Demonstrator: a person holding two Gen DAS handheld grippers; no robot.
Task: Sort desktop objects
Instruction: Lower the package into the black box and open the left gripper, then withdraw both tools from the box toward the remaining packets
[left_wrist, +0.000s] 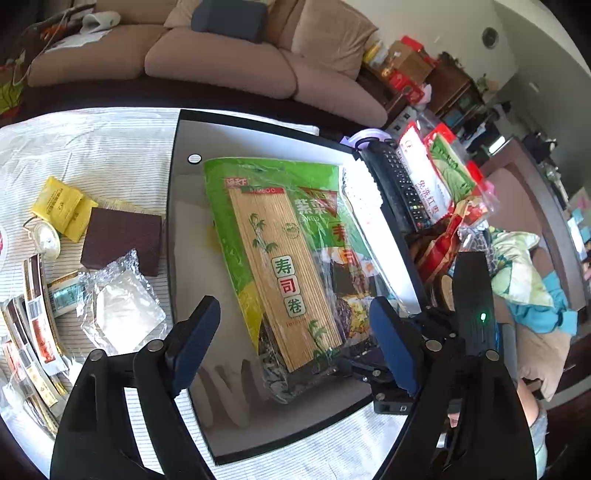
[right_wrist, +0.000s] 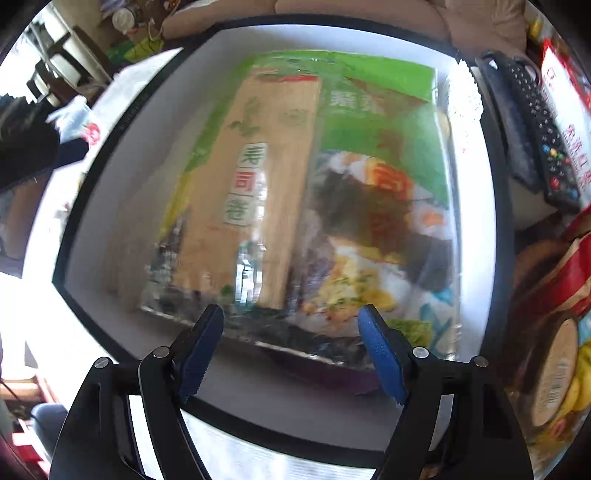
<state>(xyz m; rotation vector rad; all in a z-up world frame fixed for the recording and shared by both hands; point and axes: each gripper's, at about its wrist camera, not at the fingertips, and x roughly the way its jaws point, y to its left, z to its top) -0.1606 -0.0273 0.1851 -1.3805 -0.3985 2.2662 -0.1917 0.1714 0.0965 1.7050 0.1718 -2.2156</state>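
A green sushi seaweed pack (left_wrist: 280, 251) with a bamboo mat inside lies flat in a shallow white box with a black rim (left_wrist: 173, 221). My left gripper (left_wrist: 295, 325) hovers open over the pack's near end, and its pads do not press on it. The right gripper's black body (left_wrist: 474, 295) stands at the box's near right corner, its fingers mostly hidden. In the blurred right wrist view, the right gripper (right_wrist: 291, 321) is open and points steeply down at the pack (right_wrist: 295, 184) near its front edge, inside the box (right_wrist: 92, 192). Nothing is held.
On the striped cloth left of the box lie yellow packets (left_wrist: 61, 206), a dark brown block (left_wrist: 122, 236), a clear plastic packet (left_wrist: 122, 310) and several sachets. A black remote (left_wrist: 399, 184) and snack bags (left_wrist: 436, 173) crowd the right side. A sofa (left_wrist: 221, 66) stands behind.
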